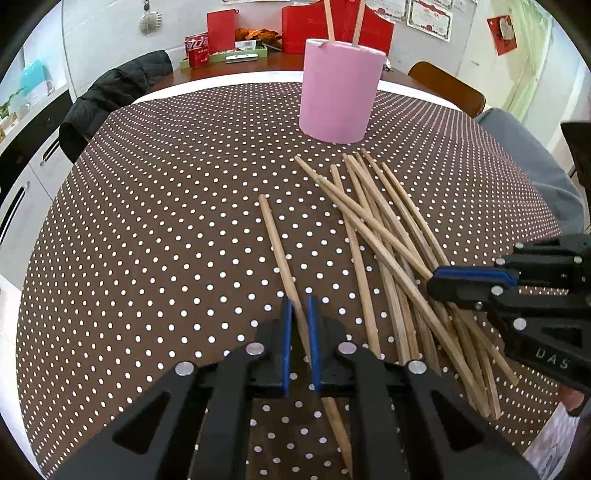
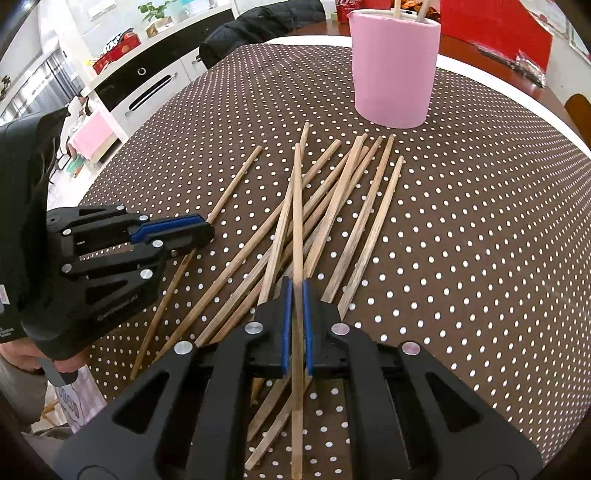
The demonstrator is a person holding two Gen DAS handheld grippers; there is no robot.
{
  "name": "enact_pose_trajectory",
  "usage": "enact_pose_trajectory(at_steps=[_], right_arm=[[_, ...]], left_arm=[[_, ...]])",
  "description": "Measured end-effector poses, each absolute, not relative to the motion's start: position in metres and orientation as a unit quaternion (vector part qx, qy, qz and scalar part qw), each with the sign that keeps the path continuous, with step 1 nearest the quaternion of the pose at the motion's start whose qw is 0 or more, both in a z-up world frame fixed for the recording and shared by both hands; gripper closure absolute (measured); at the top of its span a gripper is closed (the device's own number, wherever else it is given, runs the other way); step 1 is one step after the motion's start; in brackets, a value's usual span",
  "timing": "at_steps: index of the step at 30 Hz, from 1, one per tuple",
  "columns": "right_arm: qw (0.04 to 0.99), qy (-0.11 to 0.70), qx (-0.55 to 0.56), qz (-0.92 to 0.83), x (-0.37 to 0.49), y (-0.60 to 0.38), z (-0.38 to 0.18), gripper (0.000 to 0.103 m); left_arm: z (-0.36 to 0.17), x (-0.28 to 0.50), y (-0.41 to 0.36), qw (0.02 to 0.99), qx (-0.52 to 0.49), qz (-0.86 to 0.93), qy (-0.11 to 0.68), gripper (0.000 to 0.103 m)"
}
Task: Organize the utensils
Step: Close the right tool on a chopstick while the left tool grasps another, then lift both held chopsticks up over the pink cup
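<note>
Covering the whole work surface was a brown tablecloth (image 1: 147,221) dotted white, and on it stood the pink holder (image 1: 338,88), your landmark, with two chopsticks (image 1: 328,20) standing upright inside it. Just in front of the holder, on your side, lay the loose pile of chopsticks (image 1: 388,236), crossing one another on the cloth. Your left gripper (image 1: 300,306) pointed down at the cloth to the left of that pile, nearer you than the holder; its fingers (image 1: 287,332) were drawn nearly together around a single chopstick (image 1: 275,236) that lay apart from the rest, its far end pointing toward the holder. Your right gripper (image 2: 296,286) sat over the near end of the pile, fingers (image 2: 285,321) pinched tight on one chopstick (image 2: 296,206), whose far tip aimed at the holder above the others.
</note>
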State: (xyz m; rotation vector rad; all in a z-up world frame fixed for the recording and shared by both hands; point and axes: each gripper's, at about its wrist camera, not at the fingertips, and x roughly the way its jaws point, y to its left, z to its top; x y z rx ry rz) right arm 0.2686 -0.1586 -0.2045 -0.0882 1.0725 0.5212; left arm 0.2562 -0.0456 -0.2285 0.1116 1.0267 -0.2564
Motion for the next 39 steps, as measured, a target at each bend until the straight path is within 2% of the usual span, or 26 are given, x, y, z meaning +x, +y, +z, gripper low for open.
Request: enact_pose_trajectory(at_steps=[3,9,17,19,20,21,27,28,30,34,39], right_arm=[[0.826,0.505,-0.043,0.247,0.269,-0.16,-0.204,0.097],[0.836,0.485,0.035,0.255,0.26,-0.194,-0.198,0.097],[0.836,0.511,0.003,0.201,0.257,-0.215,-0.214,0.097],[0.836,0.514,-0.006,0.194,0.257,-0.213,-0.213,0.097],[0.836,0.515,-0.016,0.189,0.258,-0.211,-0.213,0.096],[0.836,0.517,-0.031,0.184,0.259,-0.207,-0.212,0.096],[0.83,0.526,-0.071,0.171,0.273,-0.188,-0.208,0.096],[0.829,0.527,-0.076,0.171,0.276,-0.184,-0.208,0.096],[0.826,0.529,-0.089,0.172,0.281,-0.18,-0.209,0.096],[0.829,0.525,-0.073,0.181,0.284,-0.18,-0.21,0.097],[0.851,0.489,0.004,0.194,0.273,-0.209,-0.2,0.097]], left_arm=[[-0.228,0.257,-0.049,0.863,0.066,-0.124,0.486,0.094],[-0.227,0.255,-0.039,0.865,0.029,-0.139,0.482,0.098],[-0.225,0.25,-0.042,0.865,0.067,-0.131,0.48,0.097],[-0.227,0.251,-0.044,0.862,0.081,-0.12,0.486,0.091],[-0.228,0.251,-0.044,0.862,0.087,-0.117,0.486,0.079],[-0.228,0.251,-0.045,0.863,0.093,-0.113,0.484,0.072],[-0.228,0.26,-0.049,0.861,0.114,-0.119,0.482,0.07],[-0.227,0.262,-0.05,0.859,0.121,-0.122,0.482,0.071],[-0.226,0.266,-0.055,0.854,0.117,-0.143,0.487,0.094],[-0.228,0.265,-0.062,0.853,0.13,-0.152,0.483,0.098],[-0.222,0.264,-0.043,0.862,0.078,-0.157,0.476,0.098]])
